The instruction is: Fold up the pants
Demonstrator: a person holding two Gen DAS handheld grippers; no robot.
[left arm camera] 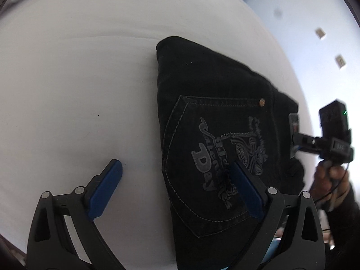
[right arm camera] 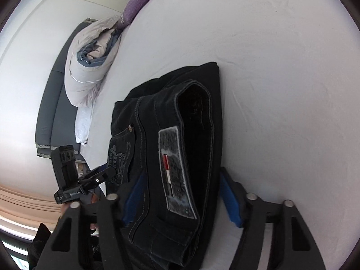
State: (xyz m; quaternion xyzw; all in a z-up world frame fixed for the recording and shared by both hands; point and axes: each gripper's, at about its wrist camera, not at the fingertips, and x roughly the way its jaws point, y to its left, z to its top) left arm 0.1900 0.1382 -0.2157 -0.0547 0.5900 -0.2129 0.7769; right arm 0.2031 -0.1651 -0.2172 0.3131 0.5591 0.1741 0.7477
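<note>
Black jeans [left arm camera: 213,117] lie folded into a compact stack on the white bed sheet [left arm camera: 78,90], back pocket with grey print facing up. My left gripper [left arm camera: 177,173] is open, its left finger over the sheet and its right finger over the pocket, holding nothing. In the right wrist view the jeans [right arm camera: 180,135] show their waistband end and a grey label patch [right arm camera: 175,171]. My right gripper [right arm camera: 180,186] is open, its blue fingers on either side of the waistband end. The right gripper also shows in the left wrist view [left arm camera: 297,144], at the jeans' far edge.
A rolled grey and blue duvet [right arm camera: 90,67] and purple and yellow pillows [right arm camera: 137,6] lie at the bed's far side. A grey bed frame [right arm camera: 54,103] runs beside them. The wall [left arm camera: 303,22] with sockets lies beyond the bed edge.
</note>
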